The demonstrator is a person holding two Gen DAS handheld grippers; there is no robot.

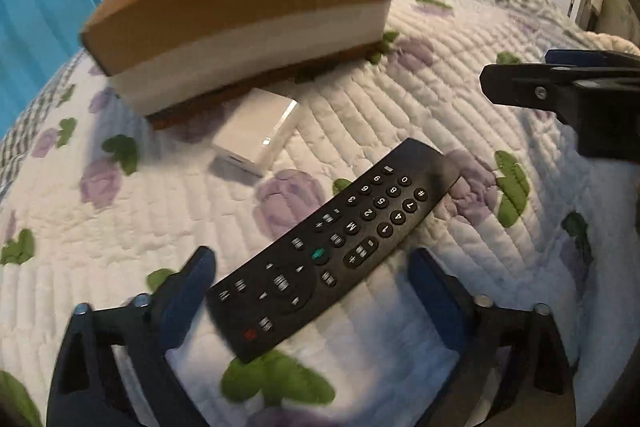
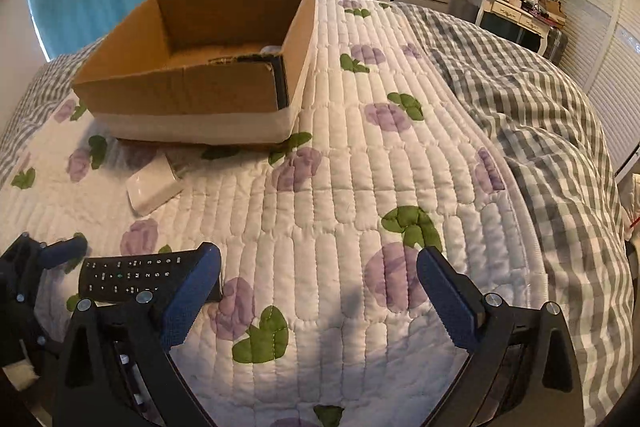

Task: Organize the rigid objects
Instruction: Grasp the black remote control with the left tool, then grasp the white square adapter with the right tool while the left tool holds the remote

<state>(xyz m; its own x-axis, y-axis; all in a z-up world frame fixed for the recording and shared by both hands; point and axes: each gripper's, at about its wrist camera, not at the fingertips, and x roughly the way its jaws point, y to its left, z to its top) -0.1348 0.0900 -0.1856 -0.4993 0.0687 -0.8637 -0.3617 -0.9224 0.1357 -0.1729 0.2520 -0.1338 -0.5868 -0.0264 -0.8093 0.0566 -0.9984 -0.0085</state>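
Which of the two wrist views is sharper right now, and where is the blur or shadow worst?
Right wrist view is sharper: quilt stitching is crisp, though fisheye bends the bed's edges. Left wrist view is softer, with smeared button labels on the remote and fuzzy edges on the cardboard box. Shadow pools under the left hand-held gripper and beneath the box.

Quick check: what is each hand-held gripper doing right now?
Left hand-held gripper: open, straddling the black rectangular plastic remote control, not gripping.
Right hand-held gripper: open, empty.
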